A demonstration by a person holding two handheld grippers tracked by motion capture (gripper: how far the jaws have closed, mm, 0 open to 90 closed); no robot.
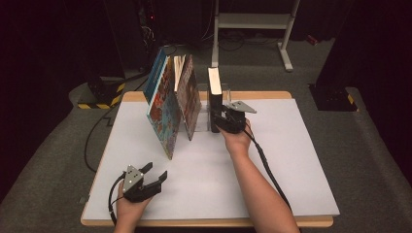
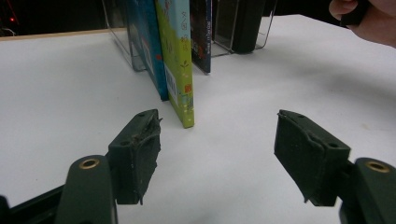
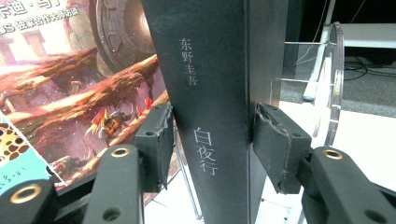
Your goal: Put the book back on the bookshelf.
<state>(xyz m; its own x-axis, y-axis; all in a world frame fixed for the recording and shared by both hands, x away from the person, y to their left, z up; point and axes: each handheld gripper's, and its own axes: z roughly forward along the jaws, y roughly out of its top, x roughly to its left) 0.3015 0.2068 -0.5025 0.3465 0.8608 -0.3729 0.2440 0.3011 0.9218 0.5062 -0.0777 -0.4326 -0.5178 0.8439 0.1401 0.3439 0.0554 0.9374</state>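
Note:
A thick black book (image 1: 214,87) with pale characters on its spine (image 3: 210,70) stands upright in a clear acrylic book holder (image 3: 334,84) at the back middle of the white table (image 1: 291,160). My right gripper (image 1: 219,120) reaches in from the front, and its pads (image 3: 158,135) press on both sides of the spine low down. Left of it, two large picture books (image 1: 163,114) and a brown-covered one (image 1: 188,97) lean leftward. Near the front left edge my left gripper (image 1: 156,171) rests open, nothing between its jaws (image 2: 217,123), facing the leaning books (image 2: 180,65).
The holder's clear walls (image 2: 116,28) rise behind the leaning books. A cable (image 1: 269,170) trails from the right gripper along the forearm. A white metal stand (image 1: 252,22) and dark equipment stand on the floor beyond the table.

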